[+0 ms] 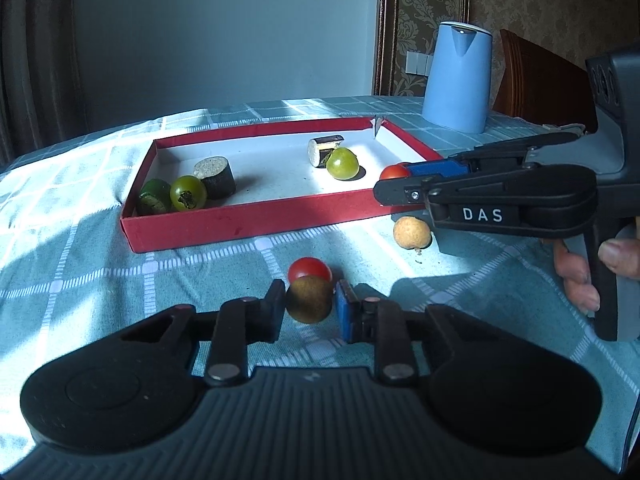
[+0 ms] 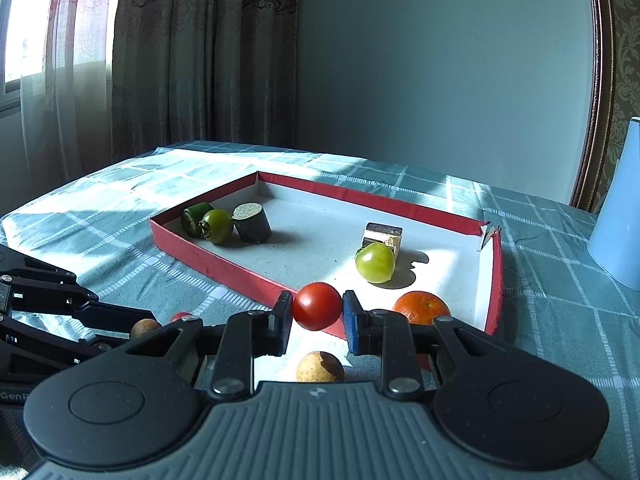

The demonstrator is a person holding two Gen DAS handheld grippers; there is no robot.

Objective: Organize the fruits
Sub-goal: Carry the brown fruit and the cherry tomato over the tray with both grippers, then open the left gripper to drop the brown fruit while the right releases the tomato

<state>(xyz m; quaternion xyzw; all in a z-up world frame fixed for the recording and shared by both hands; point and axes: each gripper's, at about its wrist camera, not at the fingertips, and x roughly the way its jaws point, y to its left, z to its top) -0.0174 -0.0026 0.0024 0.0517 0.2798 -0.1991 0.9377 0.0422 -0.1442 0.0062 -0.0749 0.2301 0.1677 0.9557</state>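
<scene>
Transfer step is in hand: right gripper (image 2: 316,322) jaws pinch a red tomato (image 2: 317,306) above the red tray (image 2: 224,270) near wall — the left gripper (image 1: 309,314) jaws pinch a brown fruit (image 1: 309,299) over the tabletop (image 1: 80,280). Next, I judge — carry each over the wall, release gently.

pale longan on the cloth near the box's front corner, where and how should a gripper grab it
Grip the pale longan across its widest middle, one pad on each side. It is round, so no side is better by shape. Come from the near side or from above, probably: the red box wall stands just behind it, and the right gripper, shut on a red tomato, hangs over it.
</scene>
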